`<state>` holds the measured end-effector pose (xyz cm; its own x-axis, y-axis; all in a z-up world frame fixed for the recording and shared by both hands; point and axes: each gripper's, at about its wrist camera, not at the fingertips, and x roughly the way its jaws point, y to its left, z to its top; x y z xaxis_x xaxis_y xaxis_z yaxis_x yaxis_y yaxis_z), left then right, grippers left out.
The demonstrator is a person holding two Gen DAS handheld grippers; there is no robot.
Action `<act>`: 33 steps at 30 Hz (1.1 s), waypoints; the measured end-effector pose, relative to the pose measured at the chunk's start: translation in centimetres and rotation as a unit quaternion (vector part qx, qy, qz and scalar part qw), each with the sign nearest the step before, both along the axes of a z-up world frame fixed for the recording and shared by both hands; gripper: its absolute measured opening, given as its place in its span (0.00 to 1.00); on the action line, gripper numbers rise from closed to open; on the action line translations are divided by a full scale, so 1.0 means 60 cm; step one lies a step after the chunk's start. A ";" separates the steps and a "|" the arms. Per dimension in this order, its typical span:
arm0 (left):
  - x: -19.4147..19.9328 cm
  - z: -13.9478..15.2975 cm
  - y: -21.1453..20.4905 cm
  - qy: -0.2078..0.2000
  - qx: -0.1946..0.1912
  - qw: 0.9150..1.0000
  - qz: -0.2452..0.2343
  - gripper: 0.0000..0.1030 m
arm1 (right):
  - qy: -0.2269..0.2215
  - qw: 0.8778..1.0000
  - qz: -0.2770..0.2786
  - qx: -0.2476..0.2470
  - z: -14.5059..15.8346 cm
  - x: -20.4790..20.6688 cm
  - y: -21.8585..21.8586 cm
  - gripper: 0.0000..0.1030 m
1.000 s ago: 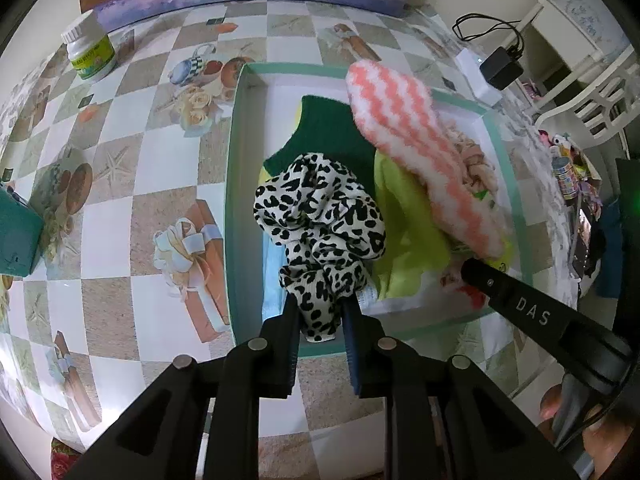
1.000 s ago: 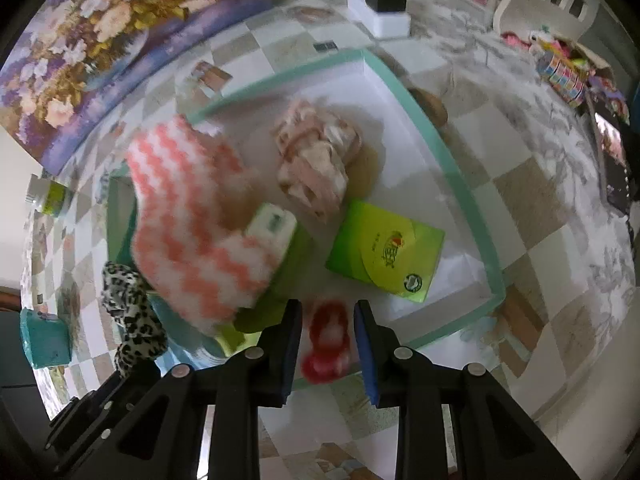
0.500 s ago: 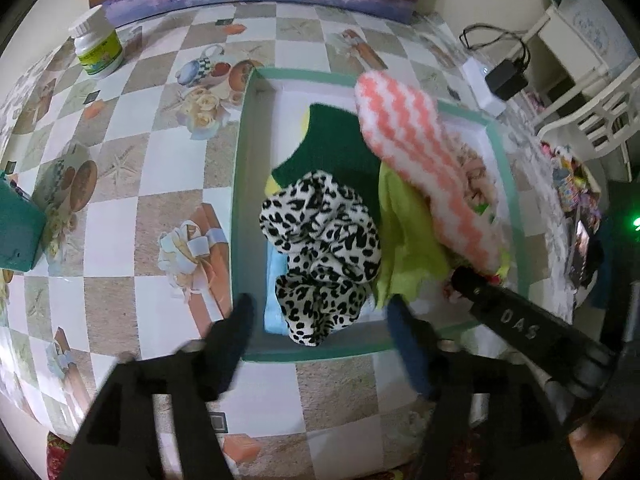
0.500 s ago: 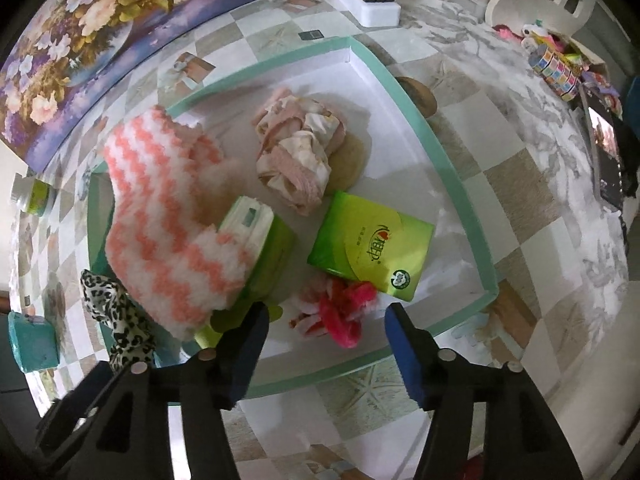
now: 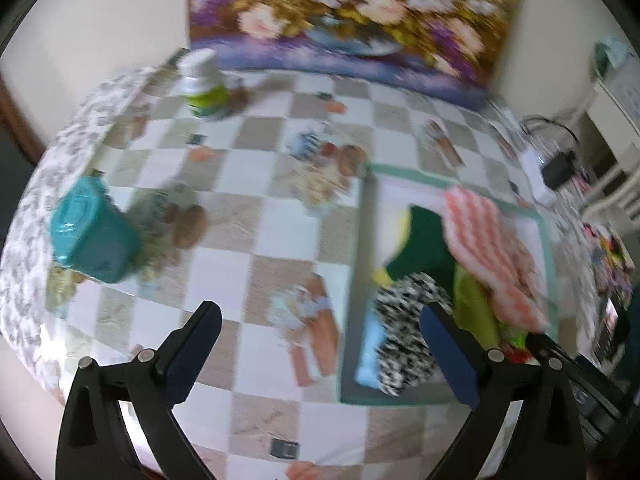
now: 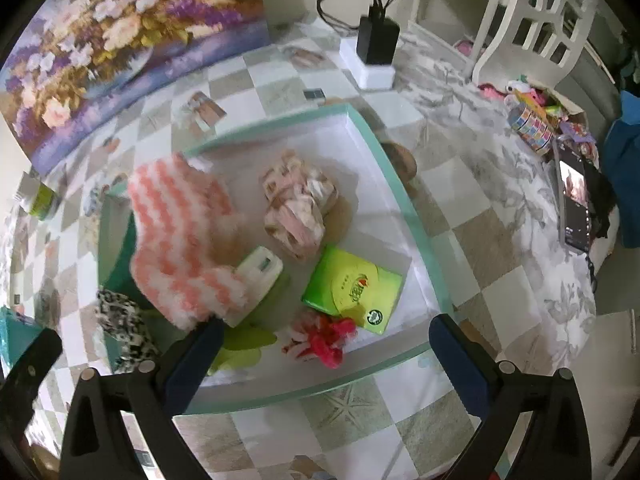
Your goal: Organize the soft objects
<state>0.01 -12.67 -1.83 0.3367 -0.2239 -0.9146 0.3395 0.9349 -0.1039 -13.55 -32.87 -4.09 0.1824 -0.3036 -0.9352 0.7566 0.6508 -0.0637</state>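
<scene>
A shallow tray with a teal rim [image 6: 384, 152] [image 5: 352, 280] holds the soft things. In it lie a leopard-print scrunchie [image 5: 404, 320] [image 6: 124, 320], a pink-and-white fuzzy sock [image 6: 180, 232] [image 5: 492, 248], a dark green cloth [image 5: 424, 240], a yellow-green cloth [image 5: 476, 304], a pink-beige scrunchie [image 6: 298, 204], a red-pink scrunchie [image 6: 324, 340] and a green tissue pack [image 6: 352, 288]. My left gripper [image 5: 320, 344] is open and empty, above the table left of the tray. My right gripper [image 6: 326, 354] is open and empty, above the tray's near edge.
A teal wet-wipes pack [image 5: 92, 232] lies at the table's left. A white bottle with a green label [image 5: 202, 84] stands at the back. A flower painting [image 5: 352, 12] leans on the wall. A black charger on a white power strip [image 6: 374, 50] and a white chair [image 6: 532, 28] are at the right.
My left gripper let go of the leopard scrunchie in the tray, opened and swung left. My right gripper released the red-pink scrunchie in the tray, opened and drew back.
</scene>
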 end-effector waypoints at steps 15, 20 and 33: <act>0.011 0.036 0.060 -0.065 0.052 0.995 0.060 0.97 | -0.050 0.997 0.055 -0.026 0.050 0.022 0.058 1.00; 0.006 0.030 0.090 -0.052 0.063 0.993 0.088 0.97 | -0.049 0.995 0.081 -0.028 0.049 0.028 0.086 1.00; -0.021 -0.010 0.157 -0.003 0.098 0.990 0.106 0.97 | -0.020 0.991 0.133 -0.019 0.017 0.022 0.161 1.00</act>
